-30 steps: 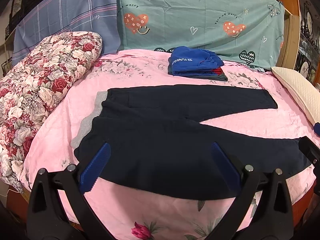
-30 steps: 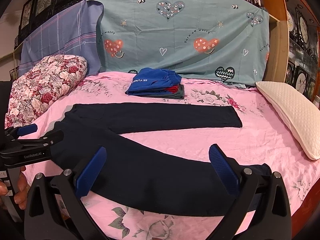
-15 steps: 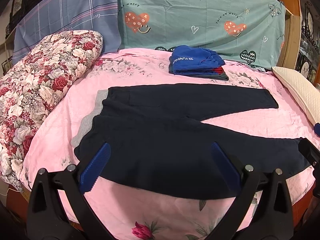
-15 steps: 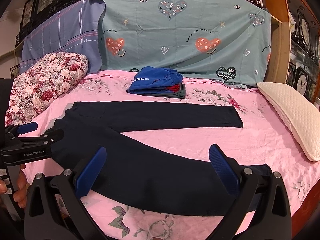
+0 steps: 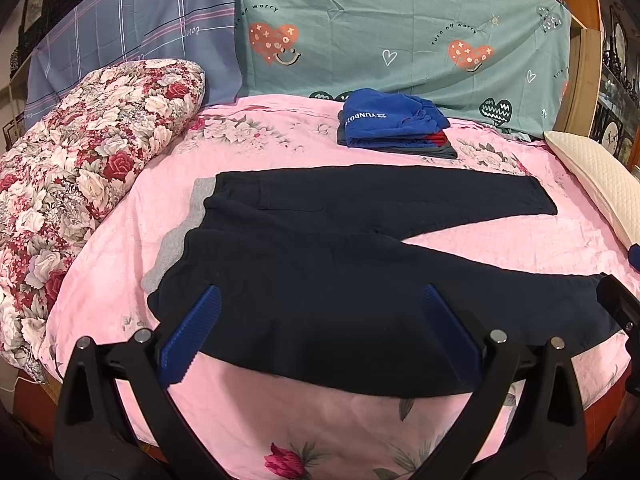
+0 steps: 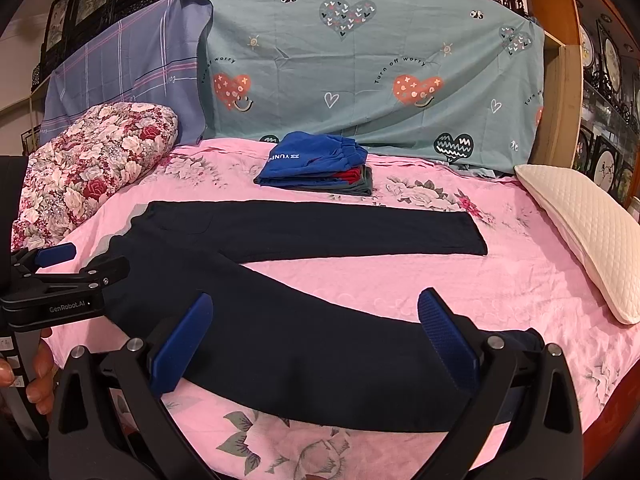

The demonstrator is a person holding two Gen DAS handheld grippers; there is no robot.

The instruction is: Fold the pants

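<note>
Dark navy pants (image 5: 320, 264) lie flat on the pink floral bed sheet (image 5: 280, 136), waistband at the left, the two legs spread apart in a V toward the right; they also show in the right wrist view (image 6: 280, 320). My left gripper (image 5: 320, 332) is open and empty, hovering over the near leg close to the waist. My right gripper (image 6: 316, 340) is open and empty over the near leg toward its hem. The left gripper also shows in the right wrist view (image 6: 60, 264), at the left by the waistband.
A stack of folded clothes with a blue piece on top (image 5: 392, 124) sits at the back of the bed. A floral quilt roll (image 5: 80, 152) lies on the left, a cream pillow (image 6: 580, 232) on the right. Hung sheets cover the headboard behind.
Both views have shifted only slightly; the grippers stay open over the near leg and the pants have not moved.
</note>
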